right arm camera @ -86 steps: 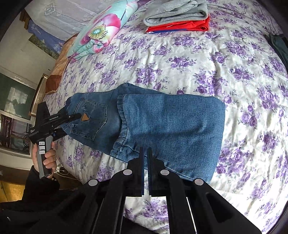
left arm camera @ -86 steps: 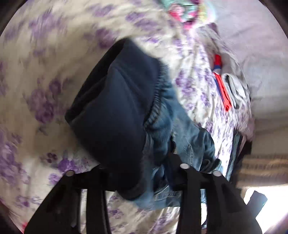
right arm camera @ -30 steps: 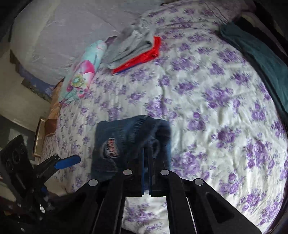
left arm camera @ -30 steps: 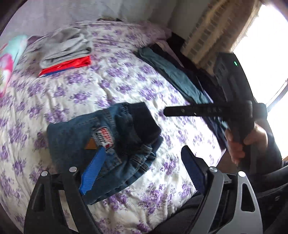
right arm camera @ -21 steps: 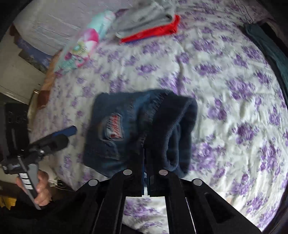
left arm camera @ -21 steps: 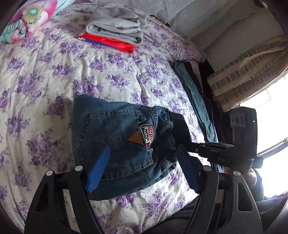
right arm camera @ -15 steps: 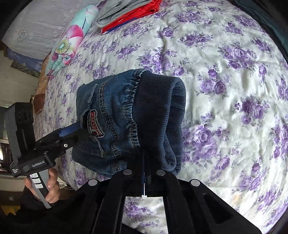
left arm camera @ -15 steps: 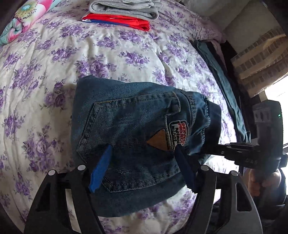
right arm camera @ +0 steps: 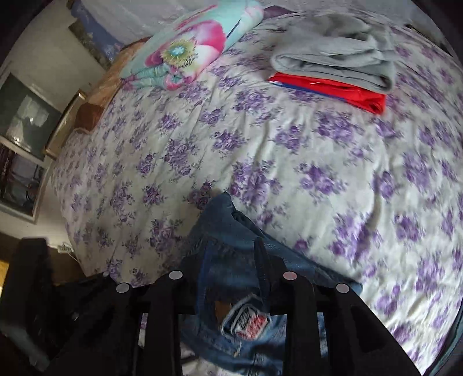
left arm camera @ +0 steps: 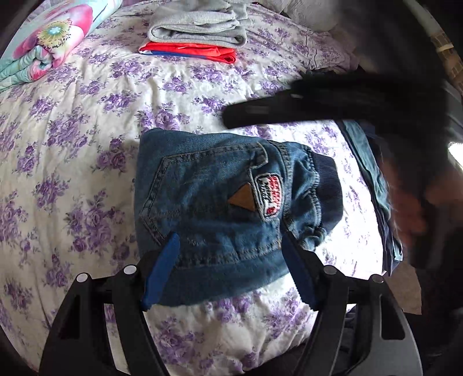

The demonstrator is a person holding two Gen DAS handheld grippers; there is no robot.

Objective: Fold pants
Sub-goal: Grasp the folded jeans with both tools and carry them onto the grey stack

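Observation:
The blue jeans lie folded into a compact bundle on the purple-flowered bedspread, back pocket, brown triangle patch and dark ribbed waistband up. My left gripper is open, its blue-padded fingers spread over the bundle's near edge, not clamping it. The right gripper shows there as a dark blurred bar above the bundle's far side. In the right wrist view the right gripper is open over the jeans, which lie between and below its fingers.
A folded grey garment on a red one lies at the far side of the bed. A floral pillow lies far left. Dark teal clothes lie along the right edge.
My right gripper has opened, let go of the waistband and lifted above the folded jeans. My left gripper stays open and has come closer to the bundle.

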